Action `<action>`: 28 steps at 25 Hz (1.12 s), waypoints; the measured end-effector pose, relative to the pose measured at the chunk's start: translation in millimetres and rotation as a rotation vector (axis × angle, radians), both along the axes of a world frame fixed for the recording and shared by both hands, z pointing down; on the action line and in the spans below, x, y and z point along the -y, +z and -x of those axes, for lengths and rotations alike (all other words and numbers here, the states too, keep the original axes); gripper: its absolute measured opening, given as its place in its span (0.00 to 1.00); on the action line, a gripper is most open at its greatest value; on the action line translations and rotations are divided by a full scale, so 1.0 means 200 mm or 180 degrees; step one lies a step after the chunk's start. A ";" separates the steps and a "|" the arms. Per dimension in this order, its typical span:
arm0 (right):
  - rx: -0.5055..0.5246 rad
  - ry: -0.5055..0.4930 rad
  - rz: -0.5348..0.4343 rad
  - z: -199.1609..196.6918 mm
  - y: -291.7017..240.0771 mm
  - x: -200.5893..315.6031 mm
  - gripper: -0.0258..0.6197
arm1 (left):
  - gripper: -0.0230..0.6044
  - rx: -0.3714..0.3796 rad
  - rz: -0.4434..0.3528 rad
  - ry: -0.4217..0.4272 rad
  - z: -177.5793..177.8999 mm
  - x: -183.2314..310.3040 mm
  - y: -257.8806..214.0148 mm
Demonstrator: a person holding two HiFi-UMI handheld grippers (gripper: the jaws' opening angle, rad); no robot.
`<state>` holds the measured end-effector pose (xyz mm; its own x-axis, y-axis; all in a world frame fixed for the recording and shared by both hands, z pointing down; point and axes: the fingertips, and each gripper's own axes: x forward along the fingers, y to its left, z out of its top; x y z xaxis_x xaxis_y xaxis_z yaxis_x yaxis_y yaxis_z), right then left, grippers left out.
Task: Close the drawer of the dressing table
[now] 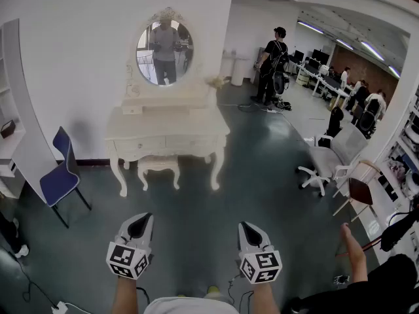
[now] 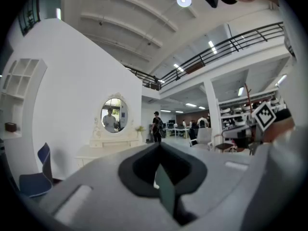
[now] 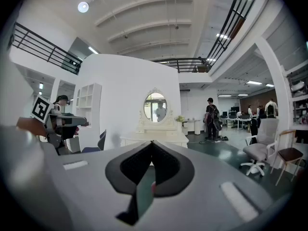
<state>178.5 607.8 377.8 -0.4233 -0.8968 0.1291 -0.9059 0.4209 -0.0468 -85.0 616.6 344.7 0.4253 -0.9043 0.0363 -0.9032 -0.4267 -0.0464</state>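
The white dressing table [image 1: 167,133] stands against the far wall under an oval mirror [image 1: 165,46], well ahead of me across the floor. Its front drawers [image 1: 141,144] are too small to tell whether one stands out. A small drawer box [image 1: 133,109] sits on its top at the left. My left gripper [image 1: 139,220] and right gripper [image 1: 245,226] hover low in front of me, far from the table, both shut with nothing held. The table also shows past the left gripper [image 2: 157,146] as dressing table [image 2: 108,150], and past the right gripper [image 3: 152,142] as dressing table [image 3: 154,137].
A white stool [image 1: 158,165] is tucked under the table. A blue chair [image 1: 62,175] stands at the left, a grey office chair [image 1: 334,156] and a brown chair [image 1: 360,191] at the right. A person [image 1: 273,61] stands far back; someone's hand [image 1: 353,247] reaches in at the right.
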 end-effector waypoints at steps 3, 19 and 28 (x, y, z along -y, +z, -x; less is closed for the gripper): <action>0.0014 -0.0010 0.0009 0.00 0.00 -0.01 0.04 | 0.03 -0.0019 0.0020 0.0012 -0.01 -0.01 0.01; 0.0073 -0.0009 -0.0009 0.03 0.03 -0.04 0.04 | 0.03 -0.0001 0.0020 0.0067 -0.03 -0.04 0.03; -0.0054 -0.0007 -0.0049 0.05 0.03 -0.04 0.05 | 0.03 0.0006 0.0033 0.0120 -0.05 -0.03 0.03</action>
<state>167.6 616.3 382.9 -0.4231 -0.8978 0.1223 -0.9056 0.4234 -0.0250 -75.8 622.9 350.6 0.4591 -0.8872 0.0464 -0.8864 -0.4610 -0.0434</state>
